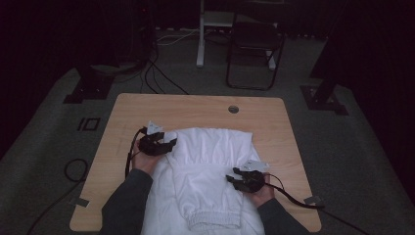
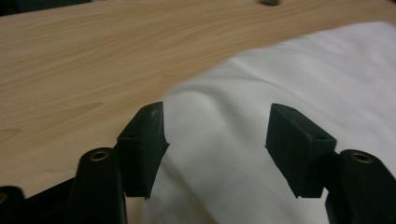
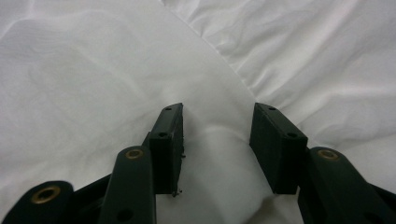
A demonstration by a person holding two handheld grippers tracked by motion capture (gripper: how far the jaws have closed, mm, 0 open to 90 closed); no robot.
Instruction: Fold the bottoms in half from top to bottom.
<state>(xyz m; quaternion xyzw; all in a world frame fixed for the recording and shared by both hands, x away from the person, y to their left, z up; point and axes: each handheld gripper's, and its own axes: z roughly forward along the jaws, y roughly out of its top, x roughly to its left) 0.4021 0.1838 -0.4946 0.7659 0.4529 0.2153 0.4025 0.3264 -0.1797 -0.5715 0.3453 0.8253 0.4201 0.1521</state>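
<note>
**White Clothes Spread on the Table, Two Claws at the Cloth**

A white garment (image 1: 208, 166) is laid on a light wooden table (image 1: 205, 105). It is seen in the middle of the high view and runs down toward 6 o'clock, where a gathered cuff (image 1: 215, 220) is found near the table's front edge. A small round hole (image 1: 233, 109) is seen in the table at about 12 o'clock from the cloth.

The left gripper (image 1: 169, 143) is held at the cloth's upper corner, at about 10 o'clock from the middle of the garment. In the left gripper view its jaws are spread wide, and nothing is pinched by them. The white garment (image 2: 280, 93) is seen past them and between them, with bare table (image 2: 93, 56) at 10 o'clock. That corner of the cloth looks blurred.

The right gripper (image 1: 235, 177) is held at about 4 o'clock from the middle of the garment, over the cloth. In the right gripper view its jaws are set part way apart, and a raised fold (image 3: 217, 154) of the white garment (image 3: 93, 70) is seen between them. It cannot be told whether the fold is pressed by the pads.

Dark sleeves (image 1: 128, 203) are seen at 6 o'clock.
</note>
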